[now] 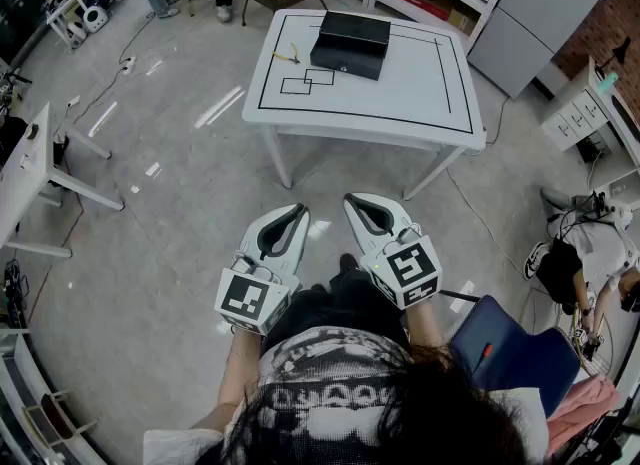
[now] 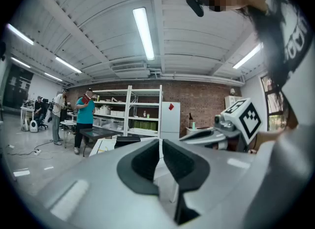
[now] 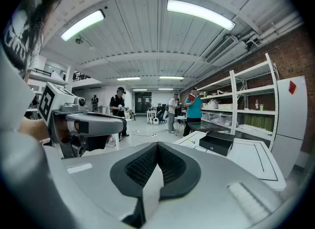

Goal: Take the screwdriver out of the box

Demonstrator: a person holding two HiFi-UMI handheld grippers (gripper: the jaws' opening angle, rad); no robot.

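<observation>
A closed black box point(image 1: 350, 43) lies on a white table point(image 1: 400, 93) with black marking lines, far ahead of me across the floor. Left of the box, a small yellow-and-dark item point(image 1: 290, 54) lies on the table; it is too small to identify. No screwdriver is visible. My left gripper point(image 1: 301, 210) and right gripper point(image 1: 350, 198) hang side by side near my body, both shut and empty, well short of the table. The right gripper view shows its pads point(image 3: 157, 145) meeting, with the box point(image 3: 220, 142) beyond. The left gripper point(image 2: 161, 144) also looks closed, and the box point(image 2: 120, 139) is far off.
Bare grey floor separates me from the table. A white desk point(image 1: 30, 168) stands to the left, a blue chair point(image 1: 510, 353) at my right, and a grey cabinet point(image 1: 540, 13) behind the table. A person in a teal shirt point(image 3: 193, 112) stands near the shelves.
</observation>
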